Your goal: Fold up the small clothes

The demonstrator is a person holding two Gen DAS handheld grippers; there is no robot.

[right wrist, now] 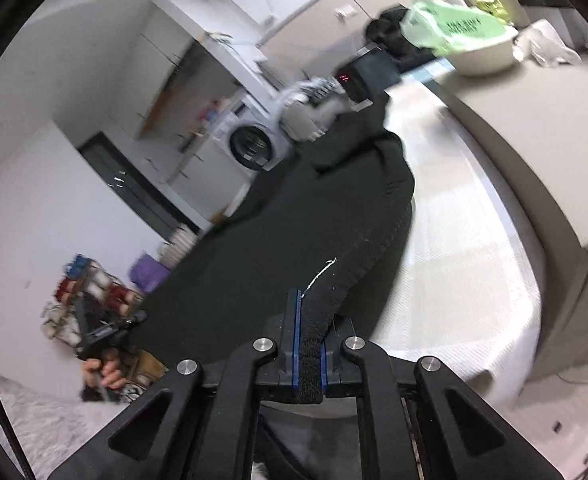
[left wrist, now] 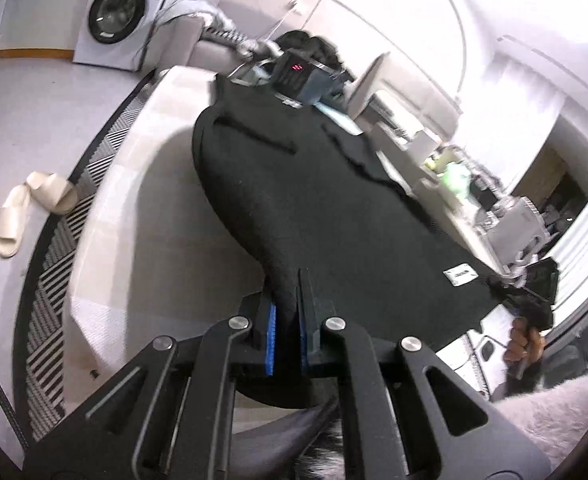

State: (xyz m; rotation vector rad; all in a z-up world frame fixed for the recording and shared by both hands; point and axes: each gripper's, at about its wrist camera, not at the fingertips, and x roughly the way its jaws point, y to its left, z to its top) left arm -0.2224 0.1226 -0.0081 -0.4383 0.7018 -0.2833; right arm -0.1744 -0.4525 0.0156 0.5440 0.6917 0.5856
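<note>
Two grippers, fingers pressed on same black garment (left wrist: 333, 208): left gripper (left wrist: 290, 280) pinched near edge, right gripper (right wrist: 307, 304) pinched ribbed hem. Garment hung stretched between them above white counter (left wrist: 142, 200). Beyond: black timer box (left wrist: 297, 74), pale slippers (left wrist: 26, 208) on floor, washing machine (left wrist: 122, 12) far back.

Black garment (left wrist: 325, 200) with small white label (left wrist: 459, 274); black gripper fingers (left wrist: 266, 320) lined with blue pads (left wrist: 270, 332). White quilted tabletop (right wrist: 453, 260). Black-and-white striped rug (left wrist: 54, 264). Cream slippers (left wrist: 26, 208). White washing machine (left wrist: 122, 16). Green bag (right wrist: 449, 28) in cream bowl (right wrist: 489, 56).
</note>
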